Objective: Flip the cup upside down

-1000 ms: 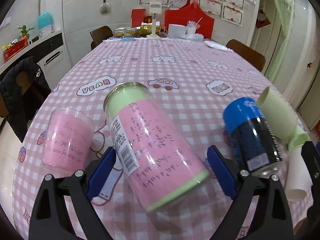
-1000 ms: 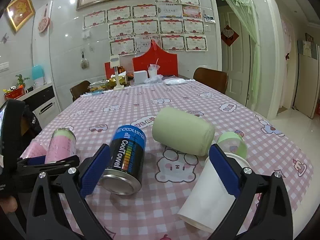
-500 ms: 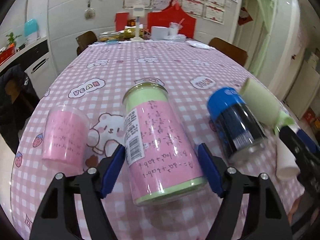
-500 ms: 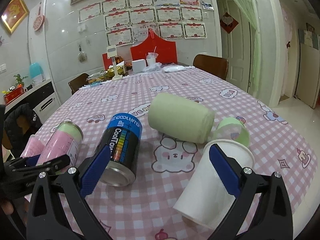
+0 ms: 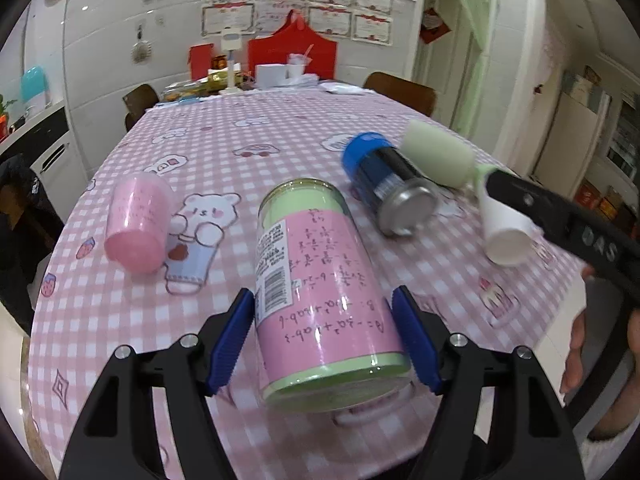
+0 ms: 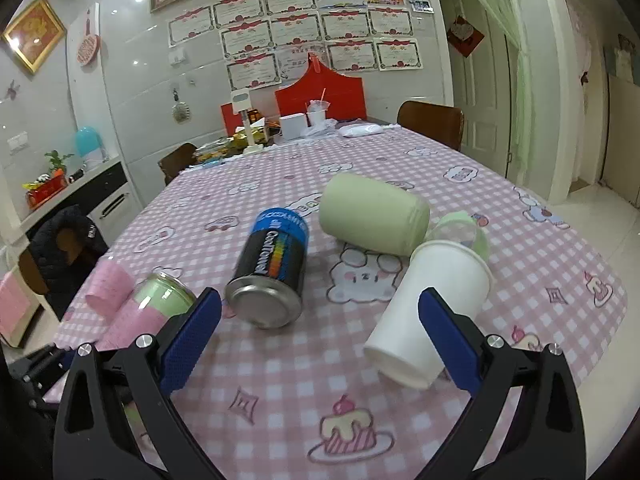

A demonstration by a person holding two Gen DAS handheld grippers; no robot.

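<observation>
A pink and green cup [image 5: 320, 288] lies on its side on the pink checked tablecloth [image 5: 224, 136]. My left gripper [image 5: 324, 340] straddles its near end, with the jaws close on both sides and a small gap at each pad. The same cup shows at the lower left of the right wrist view [image 6: 152, 312]. My right gripper [image 6: 320, 340] is open and empty above the cloth, between a blue and black can [image 6: 272, 268] and a white paper cup [image 6: 432, 312] that lies on its side.
A small pink cup [image 5: 136, 224] lies at the left. A pale green cup [image 6: 372, 220] and a green lid [image 6: 464, 236] lie behind the white cup. Chairs [image 6: 432, 124] and clutter [image 6: 280, 128] stand at the table's far end. The table edge is near on the right.
My left gripper has narrowed around the pink and green cup, which now lies straighter between the jaws. My right gripper has moved slightly forward and stays open.
</observation>
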